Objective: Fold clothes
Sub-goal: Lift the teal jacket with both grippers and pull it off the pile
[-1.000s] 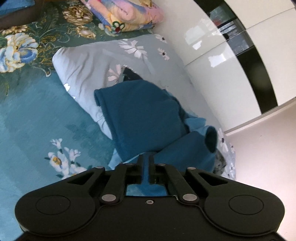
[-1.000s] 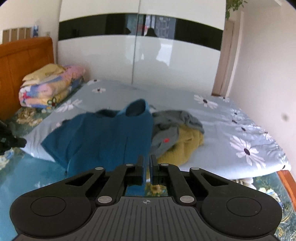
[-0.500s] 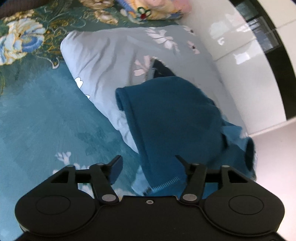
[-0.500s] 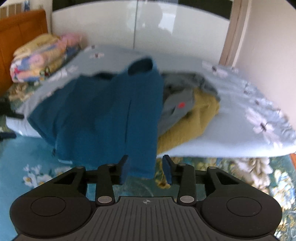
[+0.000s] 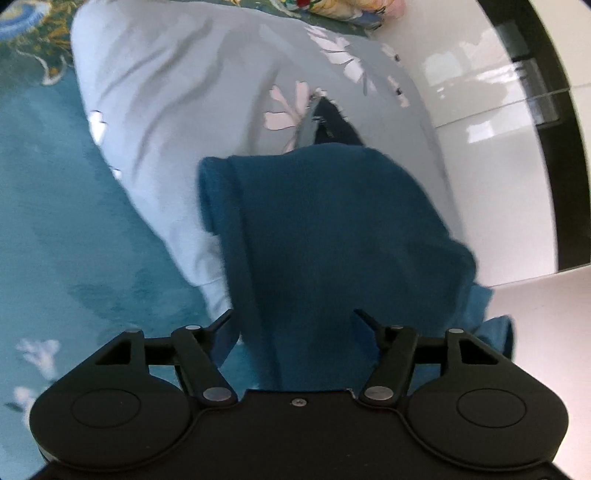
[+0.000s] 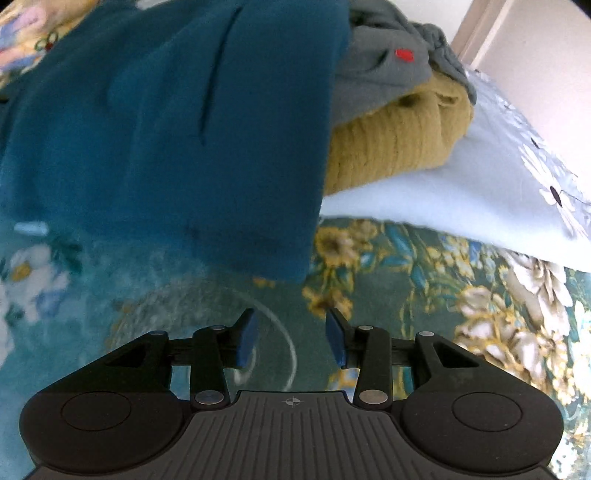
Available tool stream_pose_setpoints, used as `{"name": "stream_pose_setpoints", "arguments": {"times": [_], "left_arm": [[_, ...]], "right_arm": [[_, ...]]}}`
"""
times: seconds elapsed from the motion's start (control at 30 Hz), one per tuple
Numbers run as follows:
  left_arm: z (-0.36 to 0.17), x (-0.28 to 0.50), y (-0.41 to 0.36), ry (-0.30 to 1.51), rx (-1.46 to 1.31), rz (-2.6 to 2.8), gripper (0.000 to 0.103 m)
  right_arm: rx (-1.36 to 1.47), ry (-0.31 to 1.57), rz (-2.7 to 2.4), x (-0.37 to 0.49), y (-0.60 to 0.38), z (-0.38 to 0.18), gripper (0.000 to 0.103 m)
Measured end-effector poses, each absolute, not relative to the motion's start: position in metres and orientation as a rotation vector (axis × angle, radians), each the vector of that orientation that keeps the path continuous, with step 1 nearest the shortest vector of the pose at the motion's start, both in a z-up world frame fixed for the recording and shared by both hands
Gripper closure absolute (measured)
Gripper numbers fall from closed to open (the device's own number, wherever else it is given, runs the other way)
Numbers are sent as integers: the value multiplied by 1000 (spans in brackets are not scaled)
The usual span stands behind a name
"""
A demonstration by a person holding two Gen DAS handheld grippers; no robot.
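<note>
A dark teal fleece garment lies spread over the grey floral quilt and hangs down its edge. My left gripper is open, and the garment's hem drapes between its spread fingers without being pinched. In the right wrist view the same teal garment lies flat, its lower corner just ahead of my right gripper, which is open and holds nothing. Beside the teal garment lie a mustard knit sweater and a grey garment with a red mark.
A teal flowered bedsheet covers the mattress under both grippers. Folded colourful bedding lies at the far end. A glossy white wardrobe with a black band runs along the bed. A pale quilt edge lies at the right.
Both grippers have let go of the teal garment and opened. The garment has dropped flat onto the quilt. Both grippers have moved lower and closer to the bed.
</note>
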State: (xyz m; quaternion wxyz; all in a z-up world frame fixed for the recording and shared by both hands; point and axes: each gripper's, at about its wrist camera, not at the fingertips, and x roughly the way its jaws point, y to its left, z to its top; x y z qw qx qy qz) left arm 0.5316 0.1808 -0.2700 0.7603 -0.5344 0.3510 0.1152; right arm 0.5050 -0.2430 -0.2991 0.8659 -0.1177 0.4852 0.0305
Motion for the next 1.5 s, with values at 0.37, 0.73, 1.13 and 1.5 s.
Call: {"name": "stream_pose_setpoints", "arguments": {"times": [0.37, 0.73, 1.13, 1.5], "left_arm": [[-268, 530, 181, 653, -1238, 171, 79], [-263, 538, 176, 643, -1216, 148, 93], [-261, 563, 167, 672, -1186, 118, 68], [-227, 553, 165, 602, -1115, 210, 97]], "right_arm": [[-223, 710, 72, 492, -231, -258, 66], [-308, 744, 58, 482, -221, -281, 66], [-366, 626, 32, 475, -214, -265, 74], [-332, 541, 57, 469, -238, -213, 92]]}}
